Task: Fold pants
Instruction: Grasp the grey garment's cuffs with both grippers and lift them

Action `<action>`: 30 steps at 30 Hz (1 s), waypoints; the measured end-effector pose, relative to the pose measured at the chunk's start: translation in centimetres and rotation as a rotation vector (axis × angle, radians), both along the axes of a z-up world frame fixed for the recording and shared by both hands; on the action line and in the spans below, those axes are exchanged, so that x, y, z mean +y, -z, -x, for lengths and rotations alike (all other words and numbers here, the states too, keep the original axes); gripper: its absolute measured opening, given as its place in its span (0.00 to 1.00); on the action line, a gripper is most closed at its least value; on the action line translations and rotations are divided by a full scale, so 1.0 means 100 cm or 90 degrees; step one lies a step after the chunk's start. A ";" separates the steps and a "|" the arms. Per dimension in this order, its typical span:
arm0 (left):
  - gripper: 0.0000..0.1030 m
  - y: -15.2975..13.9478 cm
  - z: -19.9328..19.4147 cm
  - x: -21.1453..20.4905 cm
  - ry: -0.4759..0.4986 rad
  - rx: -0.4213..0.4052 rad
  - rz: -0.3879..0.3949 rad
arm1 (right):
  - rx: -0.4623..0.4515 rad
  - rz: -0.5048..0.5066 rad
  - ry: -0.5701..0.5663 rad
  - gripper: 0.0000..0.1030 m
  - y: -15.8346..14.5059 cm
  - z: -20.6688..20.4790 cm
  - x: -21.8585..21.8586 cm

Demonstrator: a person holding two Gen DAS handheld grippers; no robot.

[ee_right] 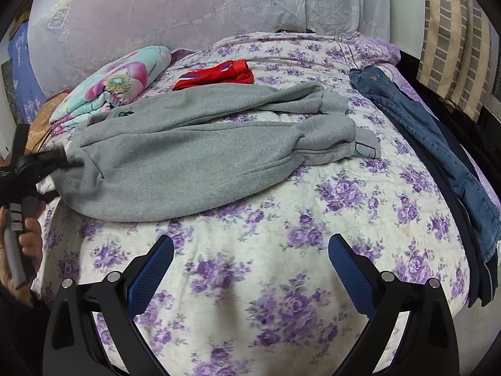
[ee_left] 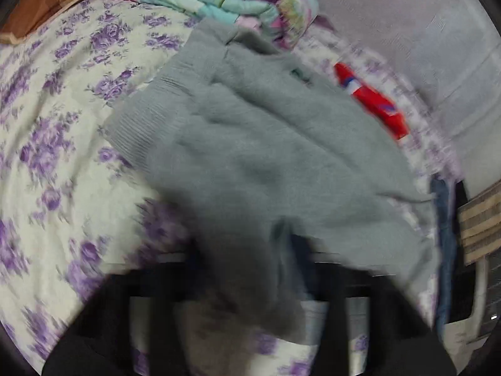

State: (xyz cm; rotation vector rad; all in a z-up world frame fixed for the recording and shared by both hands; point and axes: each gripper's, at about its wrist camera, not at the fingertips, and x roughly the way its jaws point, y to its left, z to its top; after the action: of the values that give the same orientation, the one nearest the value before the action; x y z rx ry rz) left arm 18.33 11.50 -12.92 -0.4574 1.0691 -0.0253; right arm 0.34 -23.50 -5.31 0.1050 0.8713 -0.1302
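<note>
Grey sweatpants (ee_right: 188,156) lying on the floral bedspread (ee_right: 281,266), long axis running left to right across the bed, legs bunched toward the right end; folded jeans (ee_right: 438,156) along the right edge, a red garment (ee_right: 216,75) and a folded floral quilt (ee_right: 119,84) on the far side. Left gripper (ee_right: 62,159) at the left end of the sweatpants, clenched on the grey cloth there, the fabric bunching between its fingers in the blurred left wrist view. Right gripper (ee_right: 250,253) released, jaws wide over bare bedspread, on the near side of the garment and not touching it; the sweatpants lie ahead of it and toward the left. Judged: the left hand is the nearer; the right must reach forward to the near edge.
</note>
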 end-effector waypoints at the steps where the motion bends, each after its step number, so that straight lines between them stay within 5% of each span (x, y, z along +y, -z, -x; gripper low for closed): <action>1: 0.18 0.004 -0.001 0.003 0.005 0.003 0.014 | 0.006 -0.007 0.003 0.97 -0.001 -0.002 -0.011; 3: 0.16 0.004 0.007 0.012 -0.008 -0.011 0.048 | 0.014 -0.036 0.010 0.97 -0.004 -0.008 -0.039; 8: 0.16 -0.001 0.016 0.008 -0.006 -0.039 0.015 | 0.039 -0.120 0.061 0.97 -0.005 -0.058 -0.119; 13: 0.16 0.000 0.008 0.007 0.001 -0.041 0.014 | 0.100 -0.321 0.078 0.97 0.028 -0.141 -0.183; 16: 0.17 0.001 0.008 0.007 0.007 -0.040 0.007 | 0.160 -0.302 0.143 0.95 0.052 -0.167 -0.191; 22: 0.17 0.006 -0.001 0.003 0.012 -0.033 -0.010 | 0.138 -0.381 0.164 0.95 0.092 -0.191 -0.198; 23: 0.17 0.006 -0.003 0.002 0.008 -0.031 -0.015 | 0.096 -0.357 0.165 0.51 0.086 -0.191 -0.197; 24: 0.17 0.005 -0.003 0.002 0.006 -0.032 -0.015 | 0.101 -0.355 0.155 0.18 0.086 -0.193 -0.195; 30: 0.13 -0.009 0.024 0.019 -0.027 -0.052 -0.036 | 0.069 -0.352 0.133 0.18 0.048 -0.145 -0.187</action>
State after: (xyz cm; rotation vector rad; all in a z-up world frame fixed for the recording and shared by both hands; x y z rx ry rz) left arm 15.95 13.45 -11.98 -0.4248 0.9776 0.0232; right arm 14.88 -42.21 -10.13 0.7130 0.9850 -0.0870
